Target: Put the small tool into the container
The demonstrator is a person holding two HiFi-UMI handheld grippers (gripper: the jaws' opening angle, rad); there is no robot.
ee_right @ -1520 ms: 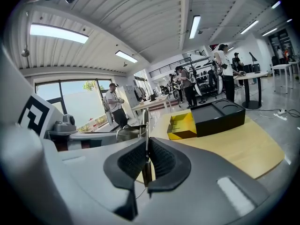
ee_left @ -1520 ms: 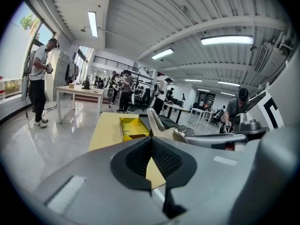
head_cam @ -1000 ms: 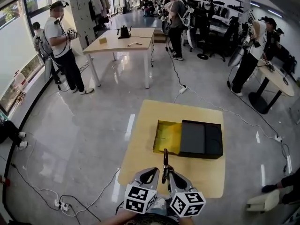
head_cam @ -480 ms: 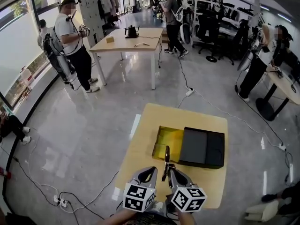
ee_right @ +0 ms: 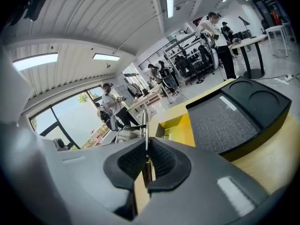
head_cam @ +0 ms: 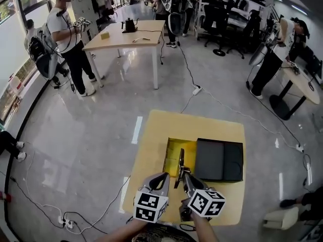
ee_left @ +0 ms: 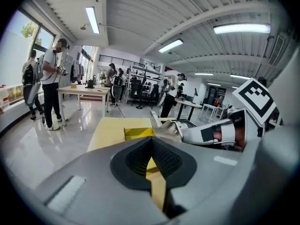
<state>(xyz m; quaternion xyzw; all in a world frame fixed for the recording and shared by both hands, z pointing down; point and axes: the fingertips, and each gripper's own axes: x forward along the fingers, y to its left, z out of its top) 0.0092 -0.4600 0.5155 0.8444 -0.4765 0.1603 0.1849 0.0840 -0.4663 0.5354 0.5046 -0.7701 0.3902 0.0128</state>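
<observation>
The small tool [head_cam: 180,160] – slim, stiff, judged light, its metal shaft likely slippery – is pinched upright by its dark handle in the right gripper [head_cam: 182,175], at the near edge of the open yellow container [head_cam: 173,146]. The left gripper [head_cam: 162,179] is closed on nothing. The wooden table [head_cam: 151,130] is surrounded by glossy grey floor [head_cam: 75,150] – a busy workshop.

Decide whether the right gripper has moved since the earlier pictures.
Yes: the right gripper has moved forward, its small tool reaching further over the open container.
</observation>
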